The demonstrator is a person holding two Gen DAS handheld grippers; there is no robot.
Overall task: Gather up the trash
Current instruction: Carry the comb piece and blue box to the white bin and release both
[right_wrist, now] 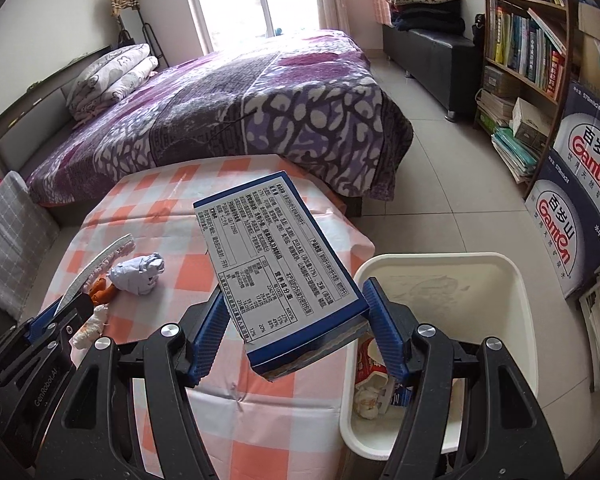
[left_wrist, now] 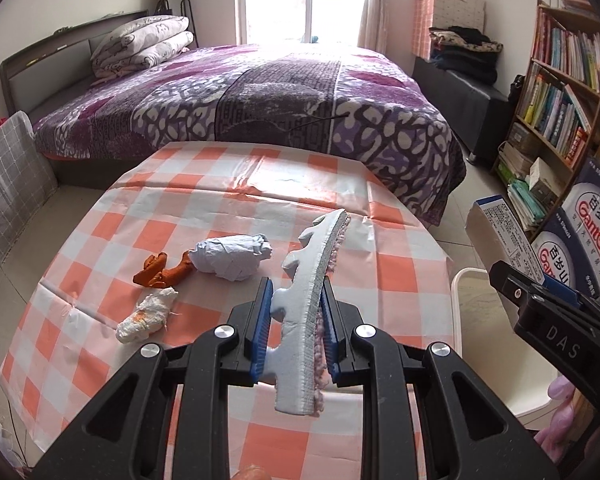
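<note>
My left gripper [left_wrist: 296, 300] is shut on a worn slipper sole [left_wrist: 308, 300], pale blue with pink fuzz, held above the checked table [left_wrist: 140, 360]. My right gripper [right_wrist: 296, 312] is shut on a blue and white food box [right_wrist: 276, 264], held above the table's right edge beside the white bin [right_wrist: 516, 304]. On the table lie a crumpled blue-grey paper ball [left_wrist: 232, 256], orange peel [left_wrist: 160, 272] and a stained white tissue wad [left_wrist: 146, 316]. The bin holds a red and white wrapper [right_wrist: 370, 364] and other scraps.
A bed with a purple blanket [left_wrist: 260, 92] stands behind the table. A bookshelf [right_wrist: 524, 48] and stacked Ganten water cartons [right_wrist: 580, 208] line the right wall. A grey checked chair [left_wrist: 8, 176] is at the left.
</note>
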